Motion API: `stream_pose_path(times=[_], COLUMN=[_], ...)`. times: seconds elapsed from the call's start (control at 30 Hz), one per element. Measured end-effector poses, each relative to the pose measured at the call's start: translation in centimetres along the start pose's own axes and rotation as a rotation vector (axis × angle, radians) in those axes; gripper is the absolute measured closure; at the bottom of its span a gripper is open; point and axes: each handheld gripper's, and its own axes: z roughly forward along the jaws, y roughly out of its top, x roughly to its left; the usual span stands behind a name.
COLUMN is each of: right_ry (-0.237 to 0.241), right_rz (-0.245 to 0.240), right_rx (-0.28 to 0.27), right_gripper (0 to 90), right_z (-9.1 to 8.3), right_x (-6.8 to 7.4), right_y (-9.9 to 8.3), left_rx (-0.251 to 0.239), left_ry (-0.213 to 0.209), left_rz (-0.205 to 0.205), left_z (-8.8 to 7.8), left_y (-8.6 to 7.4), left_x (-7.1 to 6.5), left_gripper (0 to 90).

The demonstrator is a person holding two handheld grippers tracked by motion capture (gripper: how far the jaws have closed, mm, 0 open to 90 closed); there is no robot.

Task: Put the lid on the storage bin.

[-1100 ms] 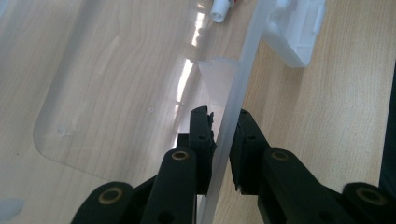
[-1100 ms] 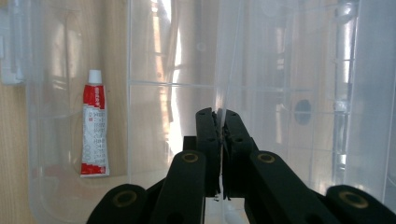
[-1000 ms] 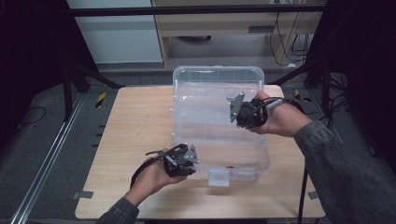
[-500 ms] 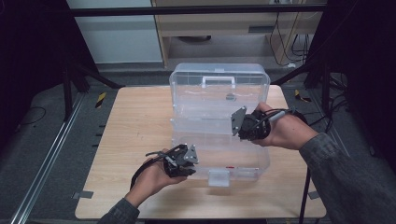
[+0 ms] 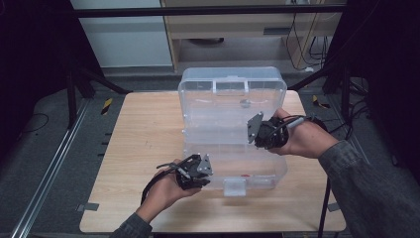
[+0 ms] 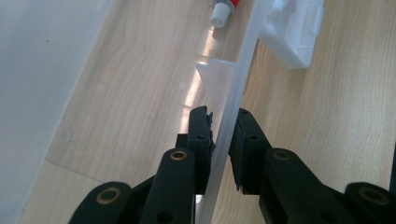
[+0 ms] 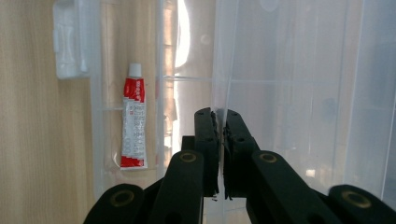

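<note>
A clear plastic case stands open on the wooden table [image 5: 143,129], its base [image 5: 257,166] near me and its lid [image 5: 223,106] raised behind it. My left gripper [image 5: 207,172] [image 6: 223,119] is shut on the base's front wall [image 6: 236,84], one jaw inside and one outside. My right gripper [image 5: 251,135] [image 7: 219,116] is shut on the right edge of the lid [image 7: 289,93]. A red and white tube [image 7: 133,123] [image 6: 223,8] lies in the base. The white latch [image 5: 234,187] [image 6: 294,32] sticks out from the front wall.
A wooden cabinet [image 5: 237,29] stands behind the table, with cables [image 5: 302,34] hanging at its right. Dark stand legs [image 5: 79,84] flank the table on both sides. Bare tabletop stretches to the left of the case.
My right hand has come a little toward me with the lid's edge, and the lid has swung up from lying back to standing steeper. The left hand has stayed put.
</note>
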Motion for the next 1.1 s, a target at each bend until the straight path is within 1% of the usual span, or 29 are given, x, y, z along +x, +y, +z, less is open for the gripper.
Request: stream_pose_path(times=[0.03,0.07,0.17,0.2,0.27,0.3,0.33,0.37,0.4,0.43,0.47,0.5,0.53,0.63,0.67,0.7,0.73,0.8,0.83,0.87,0.9,0.93,0.97,1.0,1.07,1.1], right_ry=[0.000,0.002,0.007,0.014,0.024,0.024,0.026,0.026,0.030,0.030,0.029,0.029,0.026,0.027,0.027,0.027,0.026,0.024,0.024,0.024,0.024,0.023,0.021,0.019,0.015,0.015], right_rz=[-0.003,-0.004,-0.005,-0.001,-0.002,-0.002,-0.004,-0.004,-0.001,-0.002,-0.002,-0.002,0.000,0.004,0.003,0.003,0.002,0.004,0.006,0.006,0.006,0.008,0.010,0.010,0.010,0.010], right_rx=[0.006,0.006,0.004,0.000,-0.001,-0.001,-0.005,-0.005,-0.006,-0.006,-0.006,-0.006,-0.008,-0.014,-0.016,-0.017,-0.017,-0.022,-0.024,-0.026,-0.026,-0.028,-0.029,-0.029,-0.031,-0.031], right_gripper=[86.1,86.0,86.0,86.1,86.0,86.0,85.7,85.7,85.7,85.6,85.5,85.5,85.1,85.0,84.9,84.8,84.8,84.7,84.6,84.5,84.5,84.4,84.3,84.2,84.1,84.1], right_z=[0.0,0.0,0.1,0.2,0.2,0.2,0.2,0.2,0.3,0.3,0.3,0.3,0.3,0.3,0.3,0.3,0.2,0.3,0.3,0.3,0.3,0.3,0.3,0.3,0.3,0.3], right_x=[0.2,0.3,0.5,0.6,0.7,0.7,0.8,0.8,0.9,0.9,1.0,1.0,1.0,0.9,0.9,0.9,0.9,0.9,0.9,0.9,0.9,0.9,1.0,1.0,1.0,1.0], right_y=[0.0,0.0,0.0,-0.2,-0.3,-0.3,-0.4,-0.4,-0.4,-0.4,-0.4,-0.4,-0.4,-0.5,-0.6,-0.6,-0.6,-0.7,-0.7,-0.7,-0.7,-0.7,-0.7,-0.8,-0.8,-0.8], left_rx=[0.000,-0.003,-0.002,-0.003,-0.004,-0.004,-0.005,-0.005,-0.007,-0.007,-0.004,-0.004,0.005,0.012,-0.009,-0.019,-0.034,-0.063,-0.077,-0.091,-0.091,-0.118,-0.118,-0.148,-0.184,-0.184], left_ry=[0.000,-0.001,-0.006,-0.002,-0.002,-0.002,-0.008,-0.008,0.000,0.000,-0.002,-0.002,0.012,0.021,0.010,0.007,0.013,0.017,0.018,0.019,0.019,0.017,0.017,0.032,0.008,0.008], left_rz=[0.000,0.011,0.011,0.058,0.060,0.060,0.021,0.021,0.063,0.062,0.020,0.020,0.025,0.023,0.013,0.010,-0.026,0.001,0.000,-0.012,-0.012,-0.032,-0.032,-0.005,-0.031,-0.031], left_z=[0.0,0.0,0.0,0.0,0.0,0.0,0.0,0.0,0.0,0.0,0.1,0.1,0.3,0.4,0.1,-0.2,-0.6,-1.6,-2.1,-2.6,-2.6,-3.7,-3.7,-4.9,-6.1,-6.1], left_y=[0.0,0.0,0.0,0.1,0.0,0.0,-0.1,-0.1,0.0,0.0,-0.1,-0.1,0.0,-0.1,-0.2,-0.3,-0.4,-0.5,-0.6,-0.7,-0.7,-0.8,-0.8,-0.9,-1.1,-1.1], left_x=[0.0,0.1,0.1,0.4,0.4,0.4,0.1,0.1,0.4,0.4,0.0,0.0,0.0,0.0,0.0,0.0,-0.3,-0.2,-0.2,-0.4,-0.4,-0.6,-0.6,-0.2,0.0,0.0], left_gripper=[78.8,78.8,79.0,79.0,79.0,79.0,79.0,78.9,78.8,78.7,78.4,77.6,75.4,68.6,65.7,63.7,63.6,61.4,61.0,60.7,60.8,62.5,66.1,69.8,74.5,76.6])
